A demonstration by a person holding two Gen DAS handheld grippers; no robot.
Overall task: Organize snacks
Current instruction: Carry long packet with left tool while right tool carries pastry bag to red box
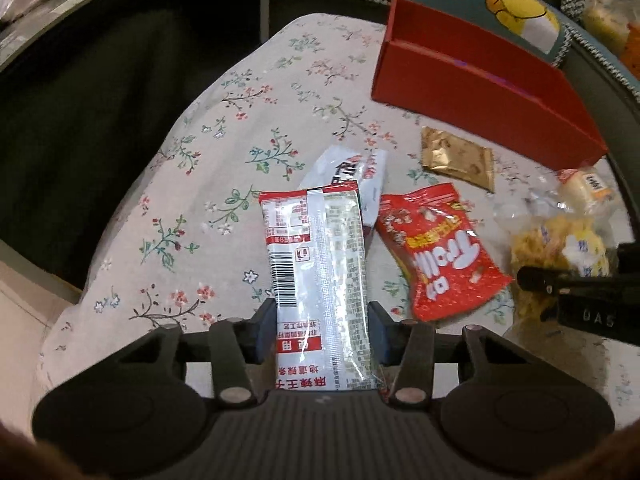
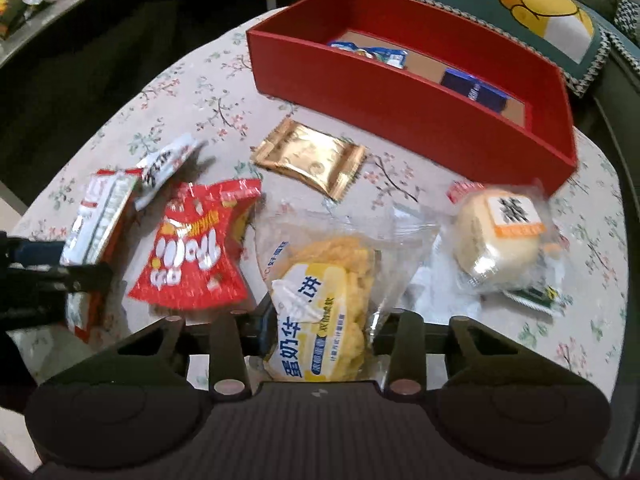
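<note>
My left gripper (image 1: pixel 322 320) is shut on a white and red snack packet (image 1: pixel 316 264), held above the floral tablecloth (image 1: pixel 224 152); the packet also shows in the right wrist view (image 2: pixel 100 216). My right gripper (image 2: pixel 324 320) is shut on a clear bag of yellow egg-milk cake (image 2: pixel 320 280), which also shows at the right of the left wrist view (image 1: pixel 560 240). A red open box (image 2: pixel 400 112) stands at the back right and holds a blue-white packet (image 2: pixel 376 54) and a dark blue packet (image 2: pixel 472 88). The box also shows in the left wrist view (image 1: pixel 480 96).
On the cloth lie a red Trolli bag (image 2: pixel 196 256), a gold packet (image 2: pixel 312 160), a white packet (image 2: pixel 164 168) and a wrapped round bun (image 2: pixel 500 236). A cushion with a yellow cartoon cat (image 2: pixel 540 12) lies behind the box. The table edge drops off at left.
</note>
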